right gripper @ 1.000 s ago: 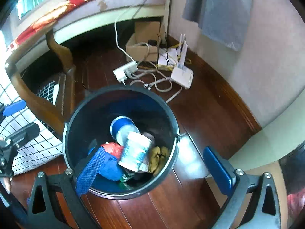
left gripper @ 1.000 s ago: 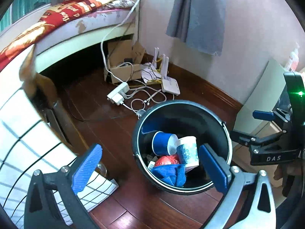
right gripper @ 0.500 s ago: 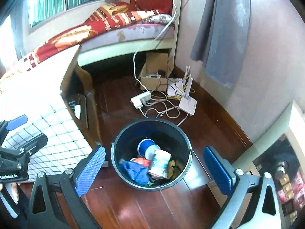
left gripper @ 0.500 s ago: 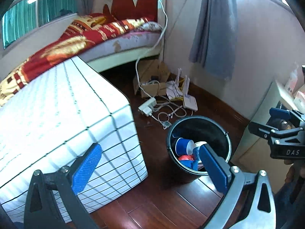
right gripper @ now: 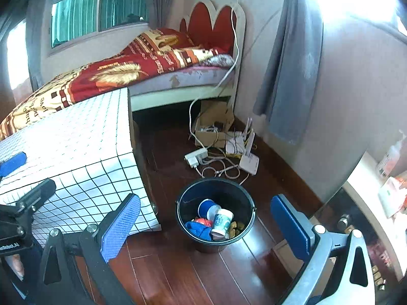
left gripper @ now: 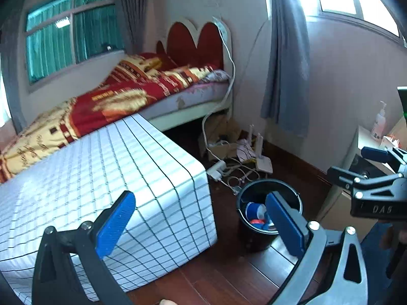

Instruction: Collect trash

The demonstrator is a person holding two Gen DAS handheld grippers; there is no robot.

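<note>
Both grippers are spread wide and carry nothing: the left gripper (left gripper: pixel 201 225) and the right gripper (right gripper: pixel 206 225) hang high over the room, so the step in hand looks like a search for more trash, or the end of the job. The black bucket (right gripper: pixel 216 213) stands on the dark wooden floor at lower centre of the right view, just right of the grid-patterned table (right gripper: pixel 76 152). It holds a blue paper cup (right gripper: pixel 207 208), a white printed cup (right gripper: pixel 222 225), blue cloth and red scraps. No loose trash shows; the next move calls for scanning the tabletop and floor.
</note>
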